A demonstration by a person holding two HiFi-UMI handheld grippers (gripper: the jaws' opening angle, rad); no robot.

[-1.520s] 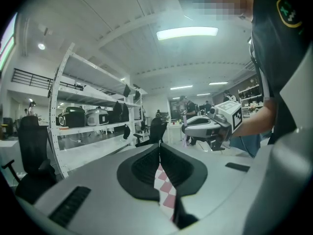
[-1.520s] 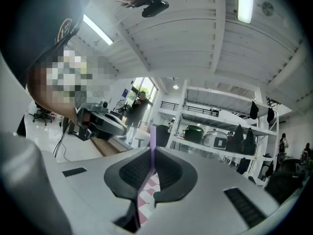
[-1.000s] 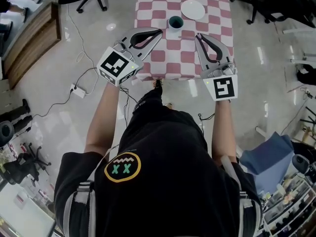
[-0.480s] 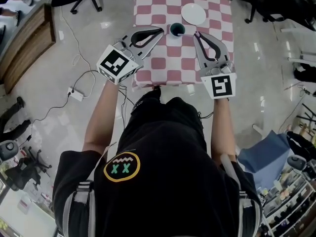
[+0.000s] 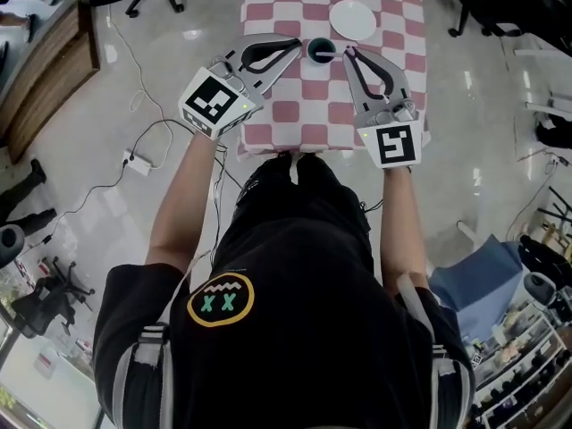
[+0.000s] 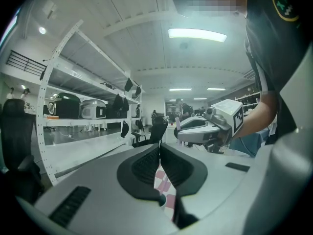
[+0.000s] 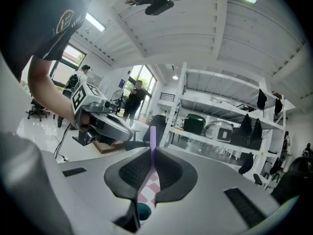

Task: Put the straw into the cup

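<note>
- The left tongs (image 5: 298, 45) are pressed together on nothing, just left of the cup (image 5: 319, 49), nearer to it than before.
- The right tongs (image 5: 347, 54) are clamped on the purple straw (image 7: 152, 148), now brought up beside the cup's right rim.
- Beyond the cup, a white plate (image 5: 352, 18) is seen on the checkered tabletop (image 5: 313, 105).

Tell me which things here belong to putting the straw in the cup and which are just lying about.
Part of the job:
- lilac straw, clamped in the right gripper
- teal cup on the checked table

Just lying about:
- white plate, beyond the cup
- power strip on the floor
- left gripper, shut on nothing
</note>
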